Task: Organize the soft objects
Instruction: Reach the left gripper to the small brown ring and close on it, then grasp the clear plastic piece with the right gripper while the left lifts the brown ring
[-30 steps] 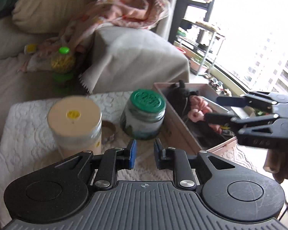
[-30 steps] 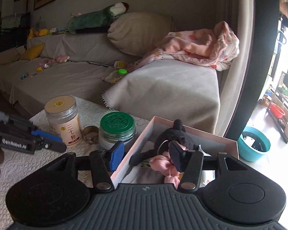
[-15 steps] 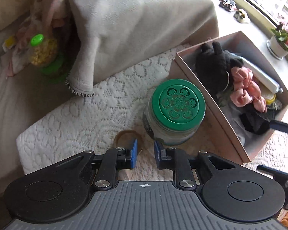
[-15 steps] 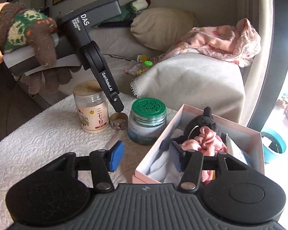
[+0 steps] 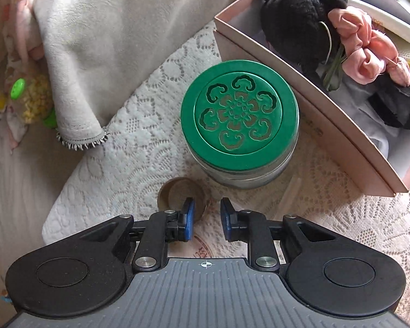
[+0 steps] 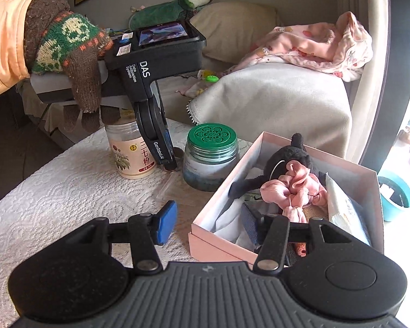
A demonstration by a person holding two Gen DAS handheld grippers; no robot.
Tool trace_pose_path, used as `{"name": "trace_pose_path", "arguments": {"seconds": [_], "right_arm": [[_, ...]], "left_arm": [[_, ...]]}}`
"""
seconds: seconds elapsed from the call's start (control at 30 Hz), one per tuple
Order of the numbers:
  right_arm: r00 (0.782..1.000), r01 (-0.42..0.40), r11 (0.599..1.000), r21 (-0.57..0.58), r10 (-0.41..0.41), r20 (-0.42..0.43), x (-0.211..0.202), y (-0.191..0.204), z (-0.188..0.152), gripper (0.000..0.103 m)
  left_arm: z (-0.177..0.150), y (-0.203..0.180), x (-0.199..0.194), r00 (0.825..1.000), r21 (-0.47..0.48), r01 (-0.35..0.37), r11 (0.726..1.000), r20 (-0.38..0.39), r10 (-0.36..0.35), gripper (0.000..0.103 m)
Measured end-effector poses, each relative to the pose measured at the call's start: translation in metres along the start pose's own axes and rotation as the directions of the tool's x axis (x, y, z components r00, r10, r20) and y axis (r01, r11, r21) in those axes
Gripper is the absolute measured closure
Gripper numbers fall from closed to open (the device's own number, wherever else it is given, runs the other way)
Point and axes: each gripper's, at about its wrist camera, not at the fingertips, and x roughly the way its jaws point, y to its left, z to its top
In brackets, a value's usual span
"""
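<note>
The left gripper (image 5: 207, 216) is pointing steeply down at the lace cloth (image 5: 128, 147), and its fingers have just been opening a little; they are standing slightly apart with nothing between them. A small brown ring (image 5: 177, 191), maybe a roll of tape, is lying just at the tip of its left finger, and the green-lidded jar (image 5: 239, 114) is standing just beyond both fingertips. If the fingers are coming down here, I judge the left one may be landing on the ring's rim and pushing it away, or the gripper may be knocking the jar, because the gap is narrow and the jar is very near.

The right gripper (image 6: 207, 220) is hovering with its fingers well apart and empty; its left finger is hanging outside the pink box (image 6: 218, 236) and its right finger inside, so closing now could pinch the wall.

The box is holding the soft things: a black plush toy (image 6: 287, 161) just beyond the right finger, a pink fabric scrunchie (image 6: 295, 186) touching it, and a white packet (image 6: 344, 210) further right. The jar's contents I cannot tell.
</note>
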Motion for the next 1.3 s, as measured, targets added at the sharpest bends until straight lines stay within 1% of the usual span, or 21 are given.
{"name": "trace_pose_path", "arguments": {"seconds": [0.07, 0.27, 0.37, 0.4, 0.5, 0.57, 0.6, 0.67, 0.73, 0.77, 0.8, 0.9, 0.93, 1.0, 1.07, 1.1, 1.17, 1.2, 1.23, 1.27, 1.3], "right_arm": [[1.0, -0.004, 1.0, -0.003, 0.004, -0.003, 0.0, 0.002, -0.001, 0.051], [1.0, -0.008, 1.0, -0.004, 0.008, -0.022, 0.004, 0.002, -0.003, 0.051], [0.999, -0.017, 1.0, -0.006, 0.017, -0.03, 0.006, 0.004, -0.006, 0.051], [0.999, -0.022, 1.0, -0.01, 0.022, -0.03, 0.006, 0.005, -0.006, 0.051], [0.999, -0.027, 0.999, -0.023, 0.026, -0.025, 0.005, 0.008, -0.007, 0.051], [0.999, -0.031, 0.999, -0.023, 0.03, -0.022, 0.004, 0.009, -0.007, 0.051], [0.999, -0.031, 0.999, -0.024, 0.031, -0.022, 0.004, 0.009, -0.006, 0.051], [0.999, -0.028, 0.999, -0.029, 0.028, -0.02, 0.005, 0.01, -0.005, 0.051], [0.999, -0.033, 0.999, -0.03, 0.033, -0.015, 0.005, 0.011, -0.004, 0.051], [0.999, -0.037, 0.999, -0.029, 0.036, -0.014, 0.005, 0.012, -0.004, 0.051], [0.999, -0.04, 0.999, -0.029, 0.04, -0.013, 0.005, 0.013, -0.004, 0.051], [0.999, -0.044, 0.998, -0.037, 0.043, -0.014, 0.006, 0.017, -0.004, 0.051], [0.999, -0.045, 0.998, -0.039, 0.044, -0.013, 0.006, 0.018, -0.004, 0.051], [0.999, -0.052, 0.998, -0.038, 0.051, -0.012, 0.005, 0.019, -0.004, 0.051], [0.998, -0.065, 0.997, -0.035, 0.065, -0.015, 0.006, 0.019, -0.005, 0.052], [0.997, -0.073, 0.997, -0.033, 0.072, -0.019, 0.008, 0.02, -0.004, 0.053], [0.997, -0.072, 0.997, -0.04, 0.071, -0.019, 0.012, 0.025, -0.003, 0.06], [0.998, -0.061, 0.997, -0.051, 0.06, -0.008, 0.014, 0.03, -0.001, 0.064], [0.998, -0.063, 0.996, -0.057, 0.063, -0.006, 0.017, 0.034, 0.001, 0.073], [0.998, -0.069, 0.996, -0.054, 0.069, -0.008, 0.02, 0.038, 0.003, 0.076], [0.998, -0.065, 0.997, -0.045, 0.065, -0.004, 0.025, 0.043, 0.005, 0.076]], "left_arm": [[0.0, -0.001, 0.002, 1.0, 0.008, 0.006, 1.0, 0.006, -0.006, 0.081], [0.003, 0.0, 0.005, 1.0, 0.0, 0.026, 1.0, 0.007, -0.026, 0.083], [0.002, 0.004, 0.007, 0.999, -0.013, 0.045, 0.999, 0.007, -0.045, 0.083], [0.002, 0.005, 0.007, 0.999, -0.017, 0.046, 0.999, 0.005, -0.046, 0.081], [0.003, 0.006, 0.007, 0.999, -0.019, 0.03, 0.999, -0.02, -0.031, 0.078], [0.003, 0.007, 0.008, 0.999, -0.011, 0.011, 1.0, -0.032, -0.011, 0.078], [0.003, 0.008, 0.009, 0.999, -0.015, 0.013, 1.0, -0.032, -0.013, 0.078], [0.003, 0.009, 0.011, 0.999, -0.011, 0.027, 1.0, -0.028, -0.028, 0.083], [0.004, 0.01, 0.013, 0.999, -0.014, 0.022, 1.0, -0.023, -0.023, 0.084], [0.005, 0.011, 0.015, 0.999, -0.022, 0.019, 1.0, -0.029, -0.02, 0.082], [0.006, 0.012, 0.018, 0.999, -0.027, 0.016, 0.999, -0.038, -0.017, 0.078], [0.009, 0.014, 0.021, 0.999, -0.035, 0.008, 0.999, -0.037, -0.01, 0.079], [0.009, 0.012, 0.022, 0.999, -0.024, 0.011, 1.0, -0.041, -0.012, 0.084], [0.01, 0.008, 0.021, 0.999, -0.007, 0.019, 1.0, -0.039, -0.019, 0.09], [0.011, 0.006, 0.019, 0.999, -0.018, 0.014, 1.0, -0.036, -0.015, 0.092], [0.01, 0.004, 0.017, 1.0, -0.03, 0.003, 1.0, -0.031, -0.004, 0.092], [0.01, -0.004, 0.014, 0.999, -0.031, -0.031, 0.999, -0.022, 0.03, 0.092], [0.008, -0.009, 0.012, 0.999, -0.01, -0.05, 0.999, -0.015, 0.05, 0.092], [0.007, -0.013, 0.011, 0.998, 0.004, -0.064, 0.998, -0.005, 0.064, 0.092], [0.006, -0.015, 0.009, 0.998, 0.004, -0.067, 0.998, 0.006, 0.067, 0.092], [0.005, -0.014, 0.007, 0.998, -0.004, -0.061, 0.998, 0.014, 0.061, 0.093]]}}
